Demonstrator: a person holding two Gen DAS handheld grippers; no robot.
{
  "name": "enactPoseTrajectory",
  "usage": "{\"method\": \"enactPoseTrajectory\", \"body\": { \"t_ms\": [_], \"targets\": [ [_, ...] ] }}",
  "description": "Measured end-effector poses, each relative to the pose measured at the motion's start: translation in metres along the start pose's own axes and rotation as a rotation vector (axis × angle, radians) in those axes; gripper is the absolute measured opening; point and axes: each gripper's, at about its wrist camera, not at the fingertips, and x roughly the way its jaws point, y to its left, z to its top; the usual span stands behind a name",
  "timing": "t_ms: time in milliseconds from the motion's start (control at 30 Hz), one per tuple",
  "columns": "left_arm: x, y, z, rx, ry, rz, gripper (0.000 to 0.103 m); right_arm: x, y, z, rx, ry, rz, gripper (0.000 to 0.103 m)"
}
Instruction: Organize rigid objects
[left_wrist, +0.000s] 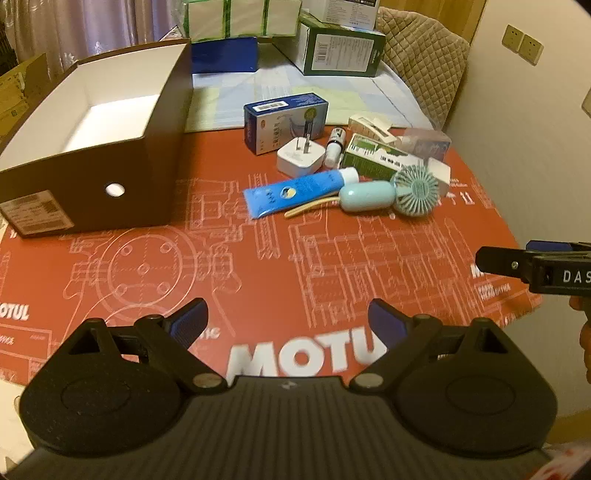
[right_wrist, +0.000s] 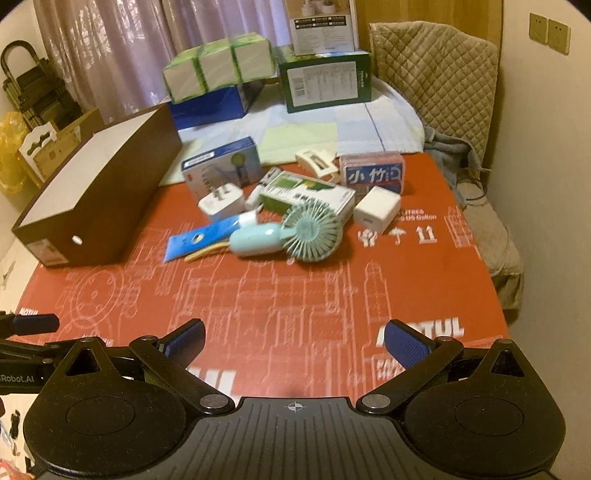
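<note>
On the left of the counter (left_wrist: 332, 266) we see the box (left_wrist: 110, 147), brown outside, white inside, open-topped and holding nothing we can make out. Right of it lies the pile: a blue carton (left_wrist: 284, 120), a white plug (left_wrist: 300, 157) touching its front, a small vial (left_wrist: 333, 146), and a blue tube (left_wrist: 295, 192) lying flat over a thin yellow stick (left_wrist: 310, 206). Further right, the teal fan (right_wrist: 295, 230) lies on its side against the green carton (right_wrist: 306, 194), with a white cube (right_wrist: 377, 208), a cream clip (right_wrist: 317, 160) and a pink pack (right_wrist: 371, 172) around it.

Our left gripper (left_wrist: 288, 319) hovers over the near counter, jaws spread wide and holding nothing. Our right gripper (right_wrist: 293, 341) hovers likewise, jaws wide apart, empty, well short of the fan.
</note>
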Motion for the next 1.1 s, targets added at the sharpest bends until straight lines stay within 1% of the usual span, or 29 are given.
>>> {"method": "enactPoseTrajectory", "body": {
  "t_ms": [33, 67, 133, 300, 500, 667, 833, 900, 933, 967, 1033, 1067, 1100],
  "targets": [
    [0.004, -0.001, 0.004, -0.004, 0.002, 0.0, 0.092, 0.003, -0.003, 0.004, 0.0, -0.002, -0.001, 0.1],
    [0.008, -0.003, 0.007, -0.007, 0.002, 0.001, 0.092, 0.007, -0.007, 0.008, 0.0, -0.007, 0.002, 0.096],
    [0.016, -0.004, 0.013, -0.015, 0.003, 0.004, 0.092, 0.015, -0.015, 0.017, -0.001, -0.006, 0.017, 0.09],
    [0.035, -0.004, 0.029, -0.046, 0.006, 0.03, 0.091, 0.036, -0.026, 0.038, -0.009, -0.013, 0.034, 0.087],
    [0.054, 0.004, 0.043, -0.091, 0.018, 0.07, 0.091, 0.064, -0.029, 0.063, -0.052, -0.023, 0.079, 0.081],
    [0.062, 0.011, 0.048, -0.117, 0.032, 0.099, 0.091, 0.089, -0.031, 0.079, -0.072, -0.023, 0.097, 0.078],
    [0.066, 0.019, 0.048, -0.138, 0.049, 0.122, 0.091, 0.111, -0.035, 0.087, -0.073, -0.001, 0.102, 0.075],
    [0.068, 0.021, 0.047, -0.144, 0.054, 0.13, 0.091, 0.118, -0.037, 0.087, -0.057, 0.007, 0.106, 0.071],
    [0.069, 0.023, 0.047, -0.146, 0.056, 0.134, 0.091, 0.12, -0.039, 0.088, -0.046, 0.01, 0.112, 0.066],
    [0.069, 0.024, 0.046, -0.148, 0.059, 0.137, 0.091, 0.122, -0.041, 0.087, -0.034, 0.013, 0.122, 0.058],
    [0.07, 0.026, 0.045, -0.152, 0.063, 0.14, 0.091, 0.125, -0.045, 0.086, -0.007, 0.022, 0.139, 0.051],
    [0.07, 0.026, 0.044, -0.153, 0.065, 0.141, 0.091, 0.125, -0.047, 0.085, 0.004, 0.025, 0.146, 0.044],
    [0.07, 0.027, 0.043, -0.153, 0.068, 0.141, 0.091, 0.125, -0.049, 0.083, 0.014, 0.03, 0.159, 0.039]
  ]
}}
